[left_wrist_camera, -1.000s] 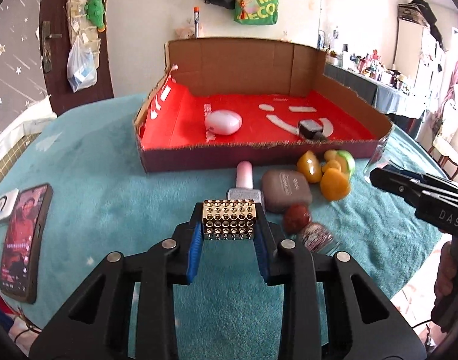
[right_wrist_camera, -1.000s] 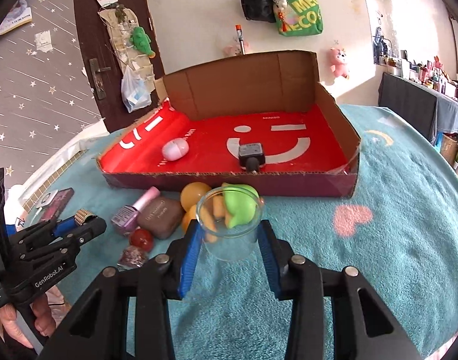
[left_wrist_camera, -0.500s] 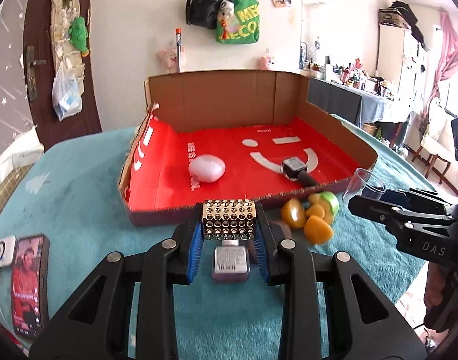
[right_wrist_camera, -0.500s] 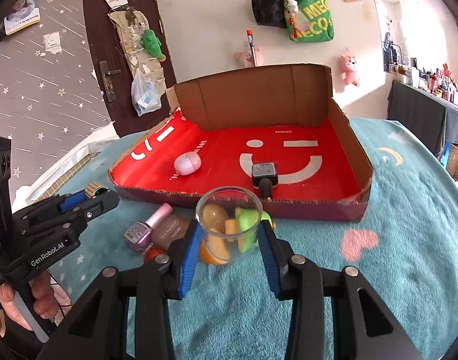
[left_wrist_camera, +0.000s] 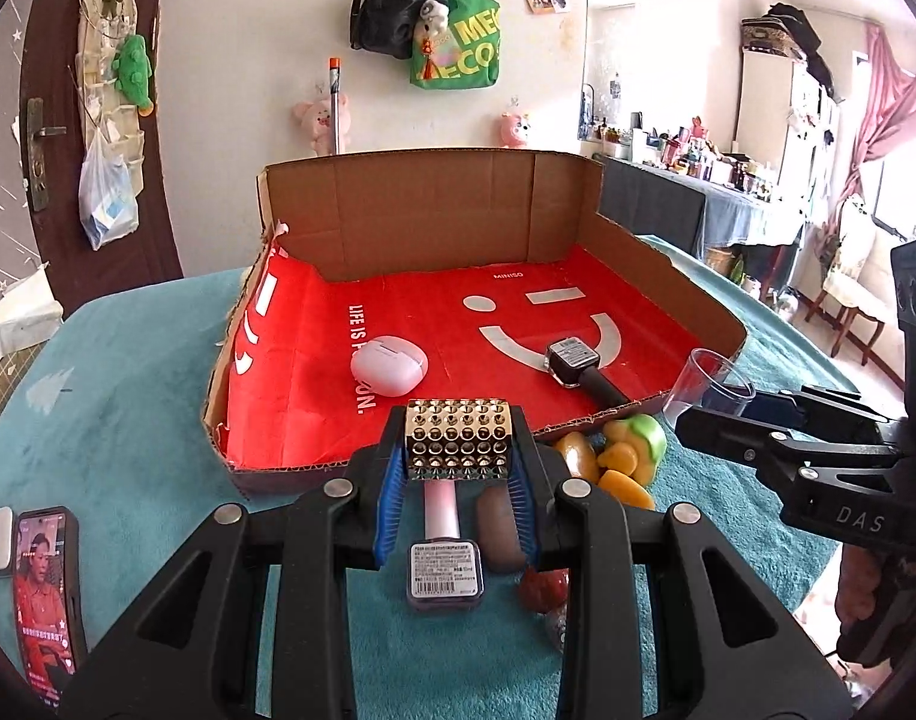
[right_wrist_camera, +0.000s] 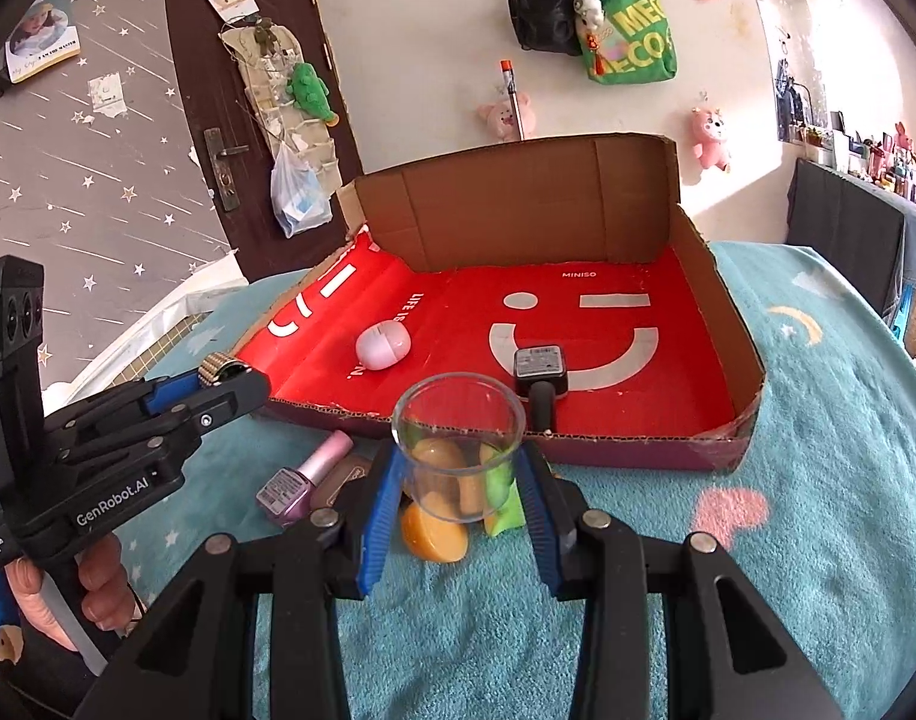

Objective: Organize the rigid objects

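A round table covered in teal cloth is shown from two cameras mounted on hand-held grippers. At its far side lies a shallow cardboard box with a red floor and a tall back wall.

The left gripper is closed narrowly on a small gold studded block, which is held clear of the table. The block is seen just short of the box's low front wall, slightly left of the box's middle. Its broad studded face is turned toward the camera, with its longer side running across between the blue pads.

The right gripper is clamped on a clear plastic cup, held upright with its mouth up and nothing seen inside. The cup is also held just before the front wall, toward the right half.

The box lies straight ahead of both tools and beyond the front wall, so each load is judged to need carrying forward and over that edge. Neither hand is clearly nearer.

Already resting on the red floor are a pale pink egg-shaped case on the left and a dark bottle with a black cap on its side, right of centre.

Still on the cloth in front of the box are a pink nail polish bottle, a brown case, a red ball, and orange and green toy pieces. A phone lies at the left edge.
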Demonstrator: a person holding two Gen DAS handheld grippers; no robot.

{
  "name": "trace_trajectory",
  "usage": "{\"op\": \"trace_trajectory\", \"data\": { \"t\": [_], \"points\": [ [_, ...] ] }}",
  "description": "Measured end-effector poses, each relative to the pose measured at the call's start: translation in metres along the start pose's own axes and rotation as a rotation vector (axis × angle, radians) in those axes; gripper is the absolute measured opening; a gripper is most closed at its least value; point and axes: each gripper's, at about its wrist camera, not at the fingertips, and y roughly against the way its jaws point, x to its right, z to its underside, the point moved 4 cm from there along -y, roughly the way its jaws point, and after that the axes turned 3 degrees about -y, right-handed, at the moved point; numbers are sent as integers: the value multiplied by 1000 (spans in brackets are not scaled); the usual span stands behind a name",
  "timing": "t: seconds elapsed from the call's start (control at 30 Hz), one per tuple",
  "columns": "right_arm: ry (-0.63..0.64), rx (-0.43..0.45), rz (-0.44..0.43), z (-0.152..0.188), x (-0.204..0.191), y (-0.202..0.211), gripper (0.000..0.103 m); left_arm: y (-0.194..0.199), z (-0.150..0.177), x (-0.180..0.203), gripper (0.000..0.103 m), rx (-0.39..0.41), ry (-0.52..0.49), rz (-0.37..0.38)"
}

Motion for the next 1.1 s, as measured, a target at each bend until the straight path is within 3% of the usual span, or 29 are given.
{"op": "trace_trajectory", "data": {
  "t": [0.53,1.1],
  "points": [
    [5,-15,-17,-19,5,-10,41,-15,-20,-9,28,-7,-20,6],
    [-13,-91,-29,-44,14,-49,41,-71,-31,-24,28,-145,28,78]
  ]
}}
